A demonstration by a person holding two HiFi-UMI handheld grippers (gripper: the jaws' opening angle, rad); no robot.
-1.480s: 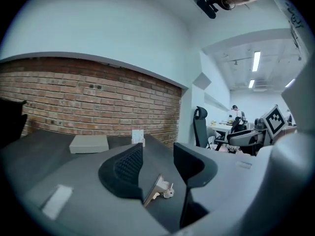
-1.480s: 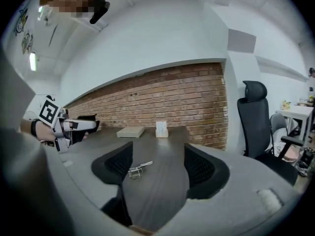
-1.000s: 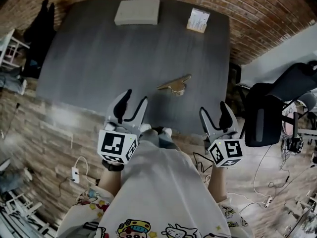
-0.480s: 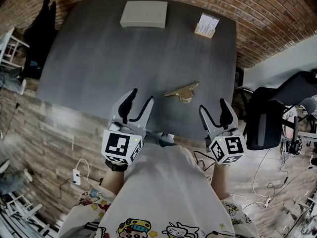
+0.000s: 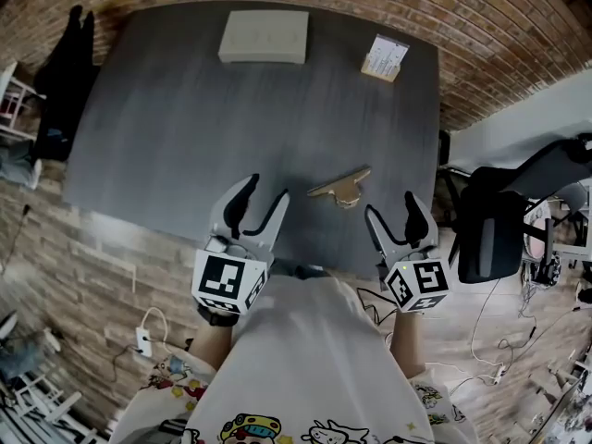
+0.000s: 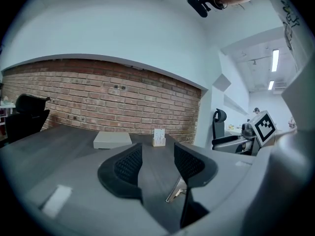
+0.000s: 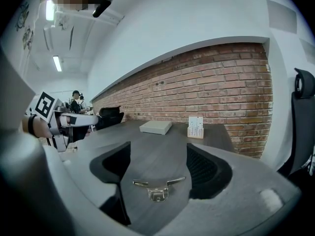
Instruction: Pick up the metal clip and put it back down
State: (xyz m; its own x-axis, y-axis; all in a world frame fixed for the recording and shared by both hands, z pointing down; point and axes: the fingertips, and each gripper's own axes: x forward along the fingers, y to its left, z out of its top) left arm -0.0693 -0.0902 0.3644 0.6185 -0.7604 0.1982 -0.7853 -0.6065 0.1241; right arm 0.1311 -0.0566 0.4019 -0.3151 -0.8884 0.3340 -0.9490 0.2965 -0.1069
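Head view has your two grippers held low over the near edge of the dark grey wood-grain table point(image 5: 185, 109), one at each side of your body. Your left gripper point(image 5: 264, 192) has its two black-padded jaws spread apart. The left gripper view shows only bare tabletop in the gap between them point(image 6: 157, 166). Your right gripper point(image 5: 390, 209) is spread just as wide and grips nothing.

The thin brass-coloured metal clip point(image 5: 340, 188) lies flat on the table near the front edge. It sits between your two grippers, a little ahead of them and apart from both. In the right gripper view the metal clip point(image 7: 156, 188) rests on the tabletop ahead of the right gripper point(image 7: 157, 168), framed by the gap between the jaws. Its two wire arms reach out to left and right, and neither pad touches it. In the left gripper view the metal clip point(image 6: 176, 191) shows beside the inner edge of the right-hand jaw, partly hidden behind it.

At the far side of the table you have a flat pale grey box point(image 5: 264, 37) and a small holder point(image 5: 385, 58) of white cards, well apart from each other. A red-brown brick wall point(image 7: 221, 87) runs behind them. A black office chair point(image 5: 499, 220) stands just beside the table's right edge.
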